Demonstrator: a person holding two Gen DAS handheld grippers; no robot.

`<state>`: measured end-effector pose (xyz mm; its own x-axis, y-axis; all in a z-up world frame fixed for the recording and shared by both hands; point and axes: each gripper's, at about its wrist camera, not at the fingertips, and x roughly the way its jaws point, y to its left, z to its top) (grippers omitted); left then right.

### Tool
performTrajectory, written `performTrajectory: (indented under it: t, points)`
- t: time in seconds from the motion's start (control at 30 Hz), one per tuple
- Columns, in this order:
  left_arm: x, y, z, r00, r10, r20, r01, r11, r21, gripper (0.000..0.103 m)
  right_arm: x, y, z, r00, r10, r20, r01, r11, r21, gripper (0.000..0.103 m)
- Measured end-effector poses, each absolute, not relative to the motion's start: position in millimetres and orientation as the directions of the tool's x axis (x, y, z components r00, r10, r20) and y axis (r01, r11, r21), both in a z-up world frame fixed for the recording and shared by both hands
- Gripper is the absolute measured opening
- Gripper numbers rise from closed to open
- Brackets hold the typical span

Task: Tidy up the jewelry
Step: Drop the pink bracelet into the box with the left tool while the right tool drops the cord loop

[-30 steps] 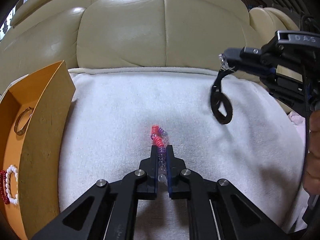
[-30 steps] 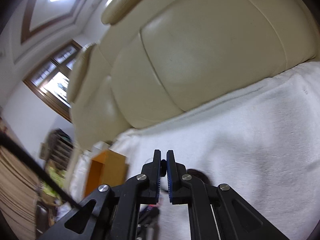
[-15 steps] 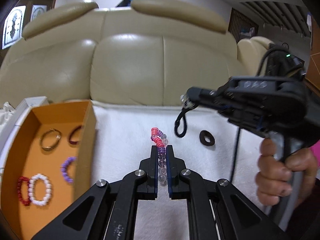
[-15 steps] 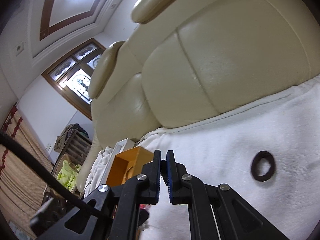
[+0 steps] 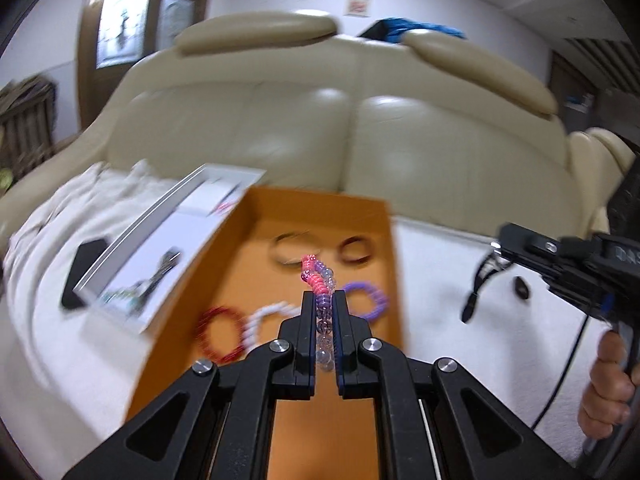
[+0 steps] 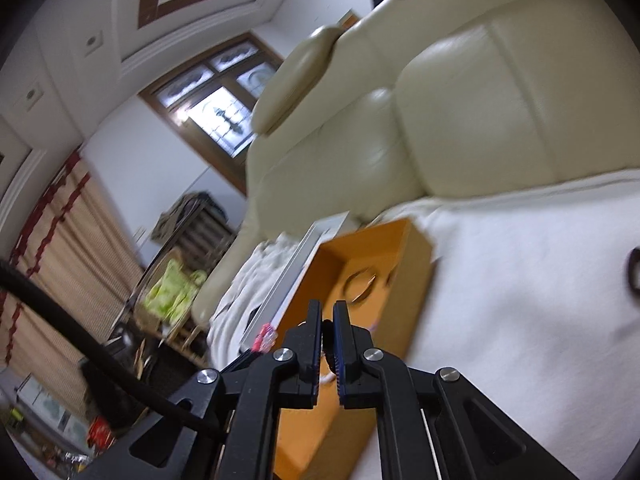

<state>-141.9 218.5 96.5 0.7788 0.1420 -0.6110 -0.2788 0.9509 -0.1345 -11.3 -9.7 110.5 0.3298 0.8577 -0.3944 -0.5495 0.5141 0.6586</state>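
Observation:
My left gripper (image 5: 323, 300) is shut on a pink, purple and clear beaded bracelet (image 5: 320, 280) and holds it above the open orange box (image 5: 372, 208). In the box lie a red bead ring (image 5: 220, 334), a white one (image 5: 264, 320), a purple one (image 5: 366, 300), a metal bangle (image 5: 292, 248) and a dark red ring (image 5: 356, 249). My right gripper (image 6: 327, 312) is shut on a black cord loop (image 5: 476, 292) that hangs from it, seen at the right in the left wrist view. The orange box (image 6: 420, 264) shows beyond it.
A dark ring (image 5: 521, 287) lies on the white towel (image 5: 440, 280) right of the box; it also shows in the right wrist view (image 6: 634, 274). A white lid with small items (image 5: 172, 248) and a black phone (image 5: 82, 268) lie left of the box. A cream leather sofa back (image 5: 340, 132) rises behind.
My left gripper has carried the beaded bracelet left from the towel to over the orange box. My right gripper has followed leftward with the black cord loop; the dark ring stays on the towel.

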Motion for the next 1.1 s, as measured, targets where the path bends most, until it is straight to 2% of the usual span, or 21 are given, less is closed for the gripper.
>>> performTrajectory:
  t: [0.1, 0.3, 0.53, 0.63, 0.7, 0.77, 0.8, 1.1]
  points:
    - [-156, 233, 86, 0.745, 0.188, -0.640, -0.343, 0.931, -0.126, 0.007, -25, 16, 100, 0.271, 0.866, -0.421, -0.568, 0.497, 0.656, 0.006]
    - [-165, 247, 60, 0.670, 0.195, -0.716, -0.396, 0.910, -0.123, 0.007, -47, 59, 77, 0.188, 0.858, -0.478, -0.593, 0.487, 0.641, 0.006]
    - [-155, 255, 32, 0.561, 0.197, -0.804, -0.440, 0.893, -0.088, 0.008, -55, 96, 47, 0.149, 0.802, -0.579, -0.599, 0.539, 0.592, 0.006]
    - [-152, 258, 24, 0.526, 0.192, -0.829, -0.455, 0.887, -0.083, 0.009, -57, 98, 38, 0.160, 0.772, -0.616, -0.599, 0.572, 0.561, 0.010]
    - [-150, 258, 23, 0.516, 0.196, -0.834, -0.460, 0.885, -0.077, 0.012, -54, 99, 35, 0.156, 0.764, -0.626, -0.590, 0.580, 0.561, 0.010]
    - [-149, 257, 24, 0.504, 0.218, -0.836, -0.473, 0.879, -0.056, 0.038, -51, 94, 37, 0.172, 0.758, -0.629, -0.581, 0.594, 0.557, 0.010]
    - [-149, 256, 25, 0.506, 0.226, -0.832, -0.478, 0.877, -0.052, 0.043, -48, 91, 38, 0.176, 0.758, -0.628, -0.573, 0.598, 0.561, 0.011]
    - [-138, 218, 54, 0.626, 0.291, -0.724, -0.416, 0.909, 0.005, 0.055, -28, 45, 59, 0.273, 0.760, -0.590, -0.525, 0.631, 0.571, 0.011]
